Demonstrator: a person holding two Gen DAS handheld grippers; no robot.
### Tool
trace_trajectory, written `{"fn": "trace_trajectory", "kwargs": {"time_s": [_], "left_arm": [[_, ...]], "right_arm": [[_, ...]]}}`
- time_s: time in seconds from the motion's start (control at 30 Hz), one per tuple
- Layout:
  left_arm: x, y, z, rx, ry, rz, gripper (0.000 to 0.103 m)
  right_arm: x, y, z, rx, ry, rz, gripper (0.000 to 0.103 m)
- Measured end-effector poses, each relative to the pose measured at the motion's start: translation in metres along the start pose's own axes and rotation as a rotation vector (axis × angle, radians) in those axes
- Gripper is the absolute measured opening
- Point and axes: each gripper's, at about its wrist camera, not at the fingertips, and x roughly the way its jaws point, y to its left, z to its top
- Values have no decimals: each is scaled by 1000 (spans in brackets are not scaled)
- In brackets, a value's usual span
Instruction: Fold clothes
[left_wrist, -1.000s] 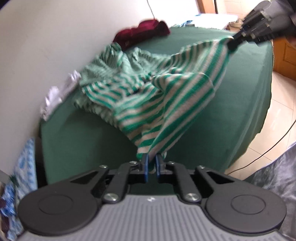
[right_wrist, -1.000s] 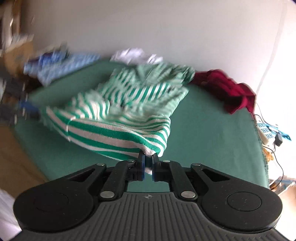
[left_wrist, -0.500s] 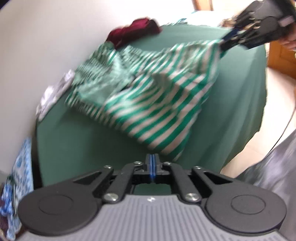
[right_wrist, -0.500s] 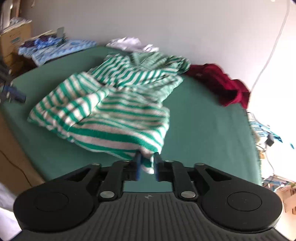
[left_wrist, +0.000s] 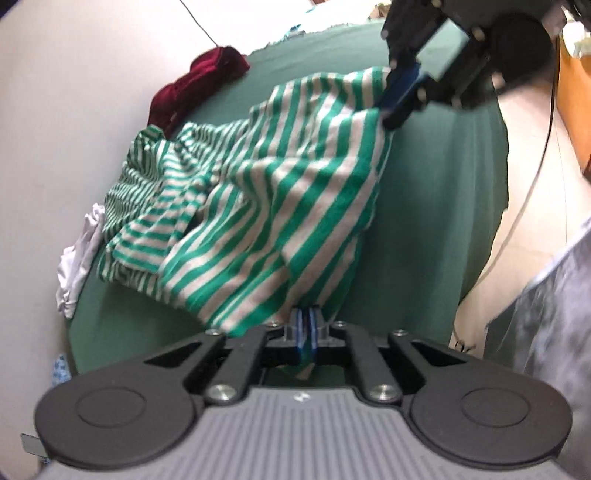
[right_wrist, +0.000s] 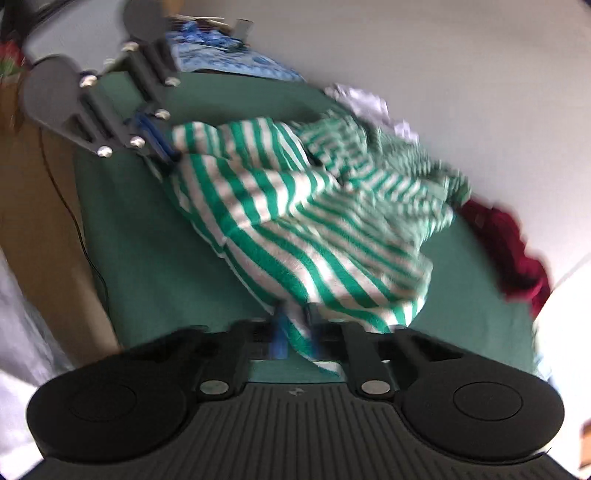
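Observation:
A green-and-white striped garment (left_wrist: 266, 206) is held up off a green-covered bed (left_wrist: 443, 192), its far end still bunched near the wall. My left gripper (left_wrist: 304, 323) is shut on one edge of it at the bottom of the left wrist view. Across the cloth, my right gripper (left_wrist: 393, 107) pinches another corner at the upper right. In the right wrist view the striped garment (right_wrist: 295, 229) runs from my right gripper (right_wrist: 295, 328), shut with cloth between its pads, up to the left gripper (right_wrist: 166, 151) at the upper left. The view is blurred.
A maroon garment (left_wrist: 199, 85) lies near the wall on the bed, also visible as the maroon garment (right_wrist: 517, 254). A white garment (left_wrist: 77, 258) sits against the wall. A blue patterned cloth (right_wrist: 221, 59) lies beyond the bed. A cable (left_wrist: 517, 221) trails on the tiled floor beside wooden furniture (left_wrist: 576, 92).
Both grippers have swung closer together while keeping hold of the garment. The striped cloth now hangs slacker between them, and both views have tilted.

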Motion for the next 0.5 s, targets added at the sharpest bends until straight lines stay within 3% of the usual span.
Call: {"fn": "trace_trajectory", "kwargs": {"time_s": [0.17,0.27,0.37,0.43,0.5], "left_arm": [[3,26,-26,-43,102,59,1],[-8,29,-26,-170,54,0,1],[-21,29,-22,-305,-9,-70,17],[-23,27,-20,-402,-35,-112,25],[-14,24,-22,-489,-29,-129,47]], "right_arm": [[-28,-22,10,57,-32,-5,5],[-21,-16,0,21,25,14,0],[-19,-1,-5,-28,55,23,2],[-30,-5,2,40,-1,41,4],[-37,-16,10,181,-56,88,7]]}}
